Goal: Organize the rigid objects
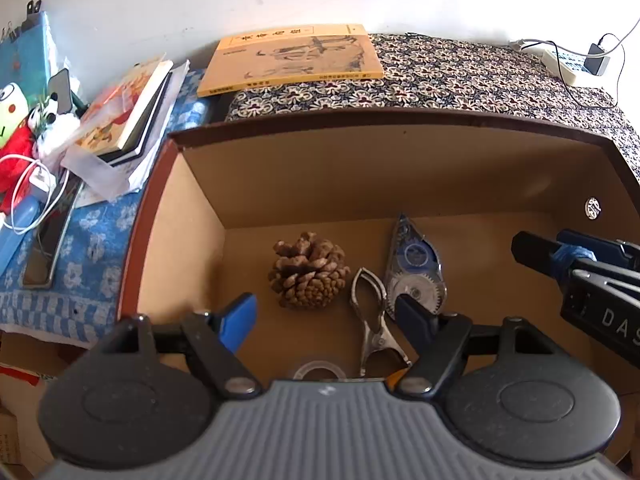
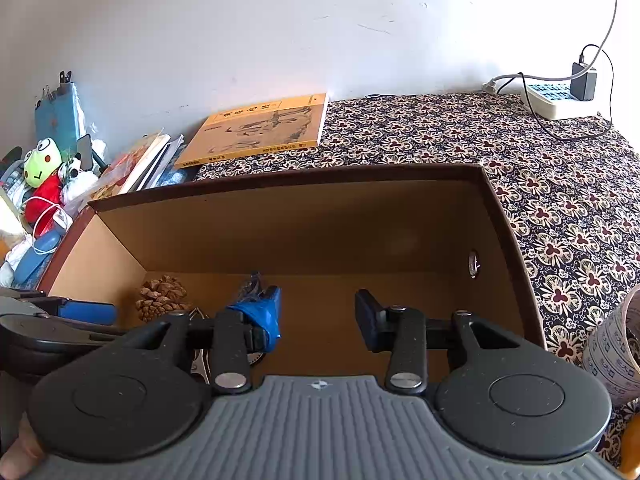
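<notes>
Two grippers we hold over the cardboard box point(image 1: 192, 208), left gripper point(image 1: 326, 316) spread and empty, right gripper point(image 2: 318, 316) spread and empty, left view alone shows metal clip point(image 1: 370, 312), correction tape point(image 1: 416, 268) beside pine cone point(image 1: 308, 276), right view alone shows tape roll point(image 2: 616, 344) outside the box.

Left gripper point(image 1: 326, 318) tilted steeply downward, jaws spread wide, nothing between the blue pads. Right gripper point(image 2: 318, 314) angled down less steeply, jaws apart and empty. Fingertips point(image 2: 18, 454) visible at its lower left edge.
</notes>
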The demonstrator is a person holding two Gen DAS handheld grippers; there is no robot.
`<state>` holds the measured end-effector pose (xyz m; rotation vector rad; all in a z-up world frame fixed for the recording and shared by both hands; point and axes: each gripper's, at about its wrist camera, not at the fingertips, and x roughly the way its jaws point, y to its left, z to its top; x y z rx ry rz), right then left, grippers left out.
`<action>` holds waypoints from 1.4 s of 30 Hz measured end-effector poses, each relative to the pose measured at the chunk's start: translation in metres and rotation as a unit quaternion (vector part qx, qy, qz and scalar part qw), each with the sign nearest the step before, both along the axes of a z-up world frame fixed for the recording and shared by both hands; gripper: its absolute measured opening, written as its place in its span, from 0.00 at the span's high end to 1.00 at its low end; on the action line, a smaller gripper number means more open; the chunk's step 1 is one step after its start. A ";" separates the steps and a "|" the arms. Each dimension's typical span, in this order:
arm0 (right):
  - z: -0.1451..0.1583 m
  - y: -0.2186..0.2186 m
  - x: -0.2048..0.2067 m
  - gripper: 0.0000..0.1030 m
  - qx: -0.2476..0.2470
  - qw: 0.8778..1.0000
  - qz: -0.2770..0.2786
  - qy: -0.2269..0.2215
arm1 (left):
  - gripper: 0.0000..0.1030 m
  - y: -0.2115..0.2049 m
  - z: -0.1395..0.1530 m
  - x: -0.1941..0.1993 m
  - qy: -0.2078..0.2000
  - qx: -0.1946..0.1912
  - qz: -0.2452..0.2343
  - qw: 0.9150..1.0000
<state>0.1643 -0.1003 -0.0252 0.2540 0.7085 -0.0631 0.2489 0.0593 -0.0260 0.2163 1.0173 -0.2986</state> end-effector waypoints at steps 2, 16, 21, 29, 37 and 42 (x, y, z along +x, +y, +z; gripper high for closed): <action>0.000 0.000 -0.001 0.76 -0.001 1.000 0.001 -0.004 | 0.25 0.000 0.000 0.000 -0.001 0.001 -0.002 1.000; 0.002 0.002 -0.005 0.76 -0.003 1.000 0.000 -0.021 | 0.25 -0.002 0.000 -0.001 -0.007 0.008 0.001 1.000; 0.002 0.003 -0.005 0.76 -0.006 1.000 0.001 -0.022 | 0.25 -0.001 0.000 -0.002 -0.011 0.010 0.002 1.000; 0.002 0.002 -0.005 0.76 -0.006 1.000 -0.006 -0.026 | 0.25 -0.004 0.002 -0.004 -0.022 0.015 0.001 1.000; 0.002 0.003 -0.005 0.76 -0.009 1.000 -0.010 -0.023 | 0.25 -0.002 0.006 -0.007 -0.043 0.003 0.001 0.999; 0.001 0.003 -0.004 0.76 -0.011 1.000 -0.006 -0.019 | 0.25 -0.001 0.006 -0.007 -0.042 -0.003 0.004 0.999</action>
